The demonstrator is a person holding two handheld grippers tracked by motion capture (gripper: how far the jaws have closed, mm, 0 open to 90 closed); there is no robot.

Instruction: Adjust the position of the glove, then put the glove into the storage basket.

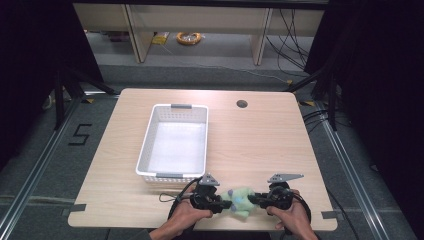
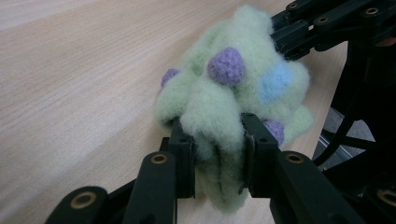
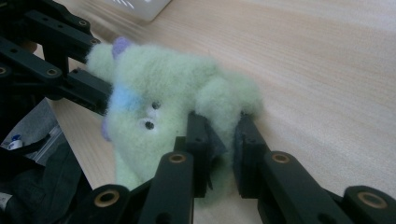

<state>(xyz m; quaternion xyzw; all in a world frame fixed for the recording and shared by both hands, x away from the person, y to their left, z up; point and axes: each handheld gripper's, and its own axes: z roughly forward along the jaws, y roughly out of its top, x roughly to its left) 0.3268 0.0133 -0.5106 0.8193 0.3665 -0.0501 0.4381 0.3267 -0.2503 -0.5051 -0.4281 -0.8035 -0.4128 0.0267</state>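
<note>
Both grippers grip a fuzzy pale-green plush toy at the near edge of the wooden table, just short of an empty white perforated plastic basket. The left gripper has its fingers clamped on one woolly limb; the right gripper pinches another. The toy is soft and shaggy, with purple knobs and a blue patch. The two-handed hold looks secured; the next move likely calls for lifting it together toward the basket.

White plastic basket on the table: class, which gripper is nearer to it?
Left. The left gripper sits just below the white plastic basket; the right gripper lies farther right.
</note>
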